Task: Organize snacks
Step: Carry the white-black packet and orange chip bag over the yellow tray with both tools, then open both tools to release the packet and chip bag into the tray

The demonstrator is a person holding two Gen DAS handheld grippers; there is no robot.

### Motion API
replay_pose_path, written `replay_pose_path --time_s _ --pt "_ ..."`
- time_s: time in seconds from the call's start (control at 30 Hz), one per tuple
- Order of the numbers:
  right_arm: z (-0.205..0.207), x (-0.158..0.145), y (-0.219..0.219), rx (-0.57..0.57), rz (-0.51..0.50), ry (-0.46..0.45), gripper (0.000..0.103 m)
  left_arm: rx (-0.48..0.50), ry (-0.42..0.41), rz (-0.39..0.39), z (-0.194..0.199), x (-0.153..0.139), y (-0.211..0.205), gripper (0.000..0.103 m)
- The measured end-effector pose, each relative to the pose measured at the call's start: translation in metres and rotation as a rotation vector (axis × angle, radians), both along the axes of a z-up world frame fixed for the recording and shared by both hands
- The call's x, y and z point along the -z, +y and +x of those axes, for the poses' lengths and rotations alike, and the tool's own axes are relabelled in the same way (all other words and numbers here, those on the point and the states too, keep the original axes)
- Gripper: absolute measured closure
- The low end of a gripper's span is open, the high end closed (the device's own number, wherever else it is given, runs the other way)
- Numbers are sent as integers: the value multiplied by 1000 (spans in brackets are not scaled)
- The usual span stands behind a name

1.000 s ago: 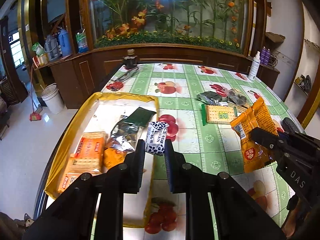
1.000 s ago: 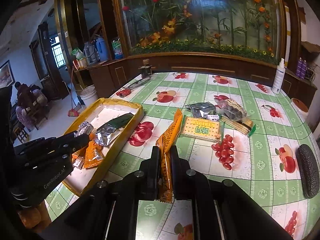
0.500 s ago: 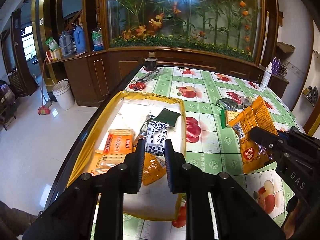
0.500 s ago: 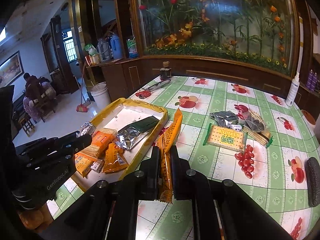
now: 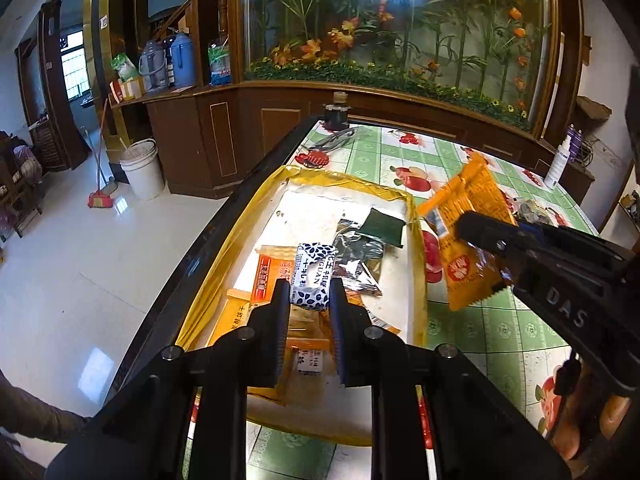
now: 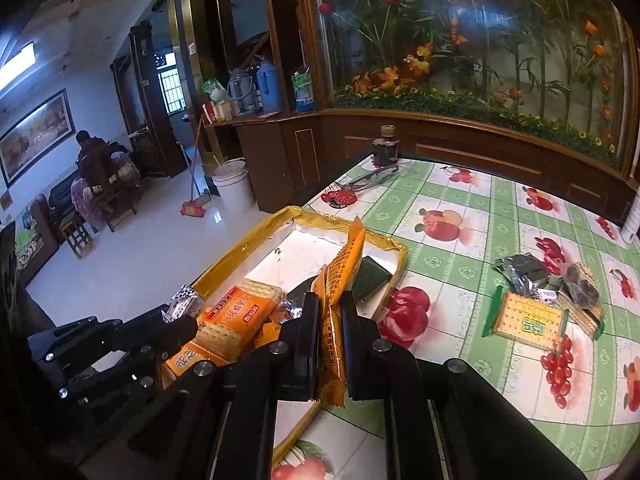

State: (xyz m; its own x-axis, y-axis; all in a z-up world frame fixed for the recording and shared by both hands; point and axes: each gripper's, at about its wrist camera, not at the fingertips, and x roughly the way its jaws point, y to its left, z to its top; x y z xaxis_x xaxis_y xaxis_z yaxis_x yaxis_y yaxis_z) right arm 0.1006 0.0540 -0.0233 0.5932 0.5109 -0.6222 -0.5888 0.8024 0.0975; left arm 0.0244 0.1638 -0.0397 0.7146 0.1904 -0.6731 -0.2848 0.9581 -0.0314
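**A:** Where did the left gripper [image 5: 310,300] stand, and what did it have?

**B:** Its jaws were clamped on the small blue-and-white patterned packet [image 5: 313,276]. The packet's long axis ran toward twelve o'clock, straight out past the fingertips, and it hung over the near half of the yellow tray [image 5: 240,224], above the orange cracker packs [image 5: 268,276] already lying there.

**A:** And the right gripper [image 6: 329,320]?

**B:** Pinched tight on the orange snack bag [image 6: 340,280], held edge-on between the pads. The bag's long axis rose toward twelve, and its lower end hung below the jaws. In the right wrist view it stood over the tray's near right part, just inside the rim that faces the tablecloth [image 6: 460,248].

**A:** Which hand was nearer a drop?

**B:** I'd judge the left. Its packet was well inside the walls, with the tray floor directly beneath at six o'clock. The right bag sat closer to the rim, so it looked to need a little more travel toward nine or ten o'clock before release, or its tail might catch the wall.

**A:** Anything left out on the table?

**B:** Yes. A green-edged cracker pack [image 6: 524,320] and some silver and dark wrappers [image 6: 524,272] lay well apart at about three o'clock from the right gripper, so that hand was the nearer one for those.
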Motion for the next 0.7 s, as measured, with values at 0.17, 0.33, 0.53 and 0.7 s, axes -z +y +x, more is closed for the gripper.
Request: replay_pose_path --time_s 0.17,0.33,0.53,0.7 --pt "20 20 26 -21 -4 42 93 -3 32 -11 10 14 7 86" --pt "36 35 40 -34 -15 67 93 -8 56 -15 19 24 11 86" --pt "51 46 49 -44 -17 86 93 -17 77 -20 28 33 16 86" --pt "57 52 53 -52 -19 98 93 -18 90 -19 31 38 17 86"
